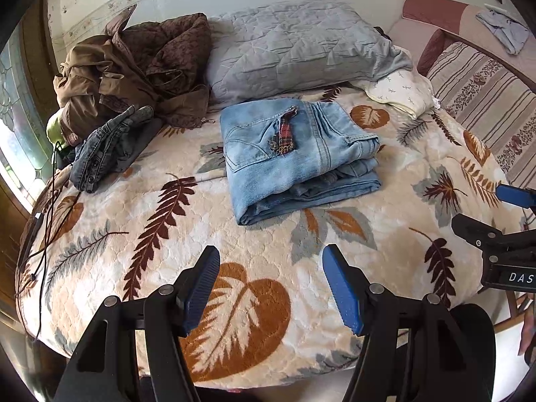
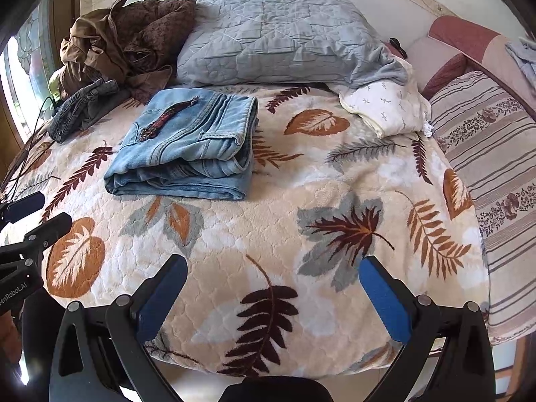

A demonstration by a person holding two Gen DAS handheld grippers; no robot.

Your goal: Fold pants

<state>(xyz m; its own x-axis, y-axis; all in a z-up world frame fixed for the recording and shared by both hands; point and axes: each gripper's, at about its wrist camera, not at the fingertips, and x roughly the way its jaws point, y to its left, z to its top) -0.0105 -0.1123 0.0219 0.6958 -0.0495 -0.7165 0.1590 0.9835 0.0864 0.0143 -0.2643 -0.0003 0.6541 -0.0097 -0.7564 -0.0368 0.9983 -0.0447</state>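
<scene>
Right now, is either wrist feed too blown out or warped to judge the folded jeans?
Left wrist view: window glares at the left edge, yet the folded jeans are sharp and evenly lit. Right wrist view: same glare at the left, jeans clear. Both views: fisheye bends the blanket edges; black vignette in the corners.

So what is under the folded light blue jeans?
The folded light blue jeans lie on the leaf-print blanket. The patch of blanket right beneath them is covered, so anything there cannot be seen.
</scene>
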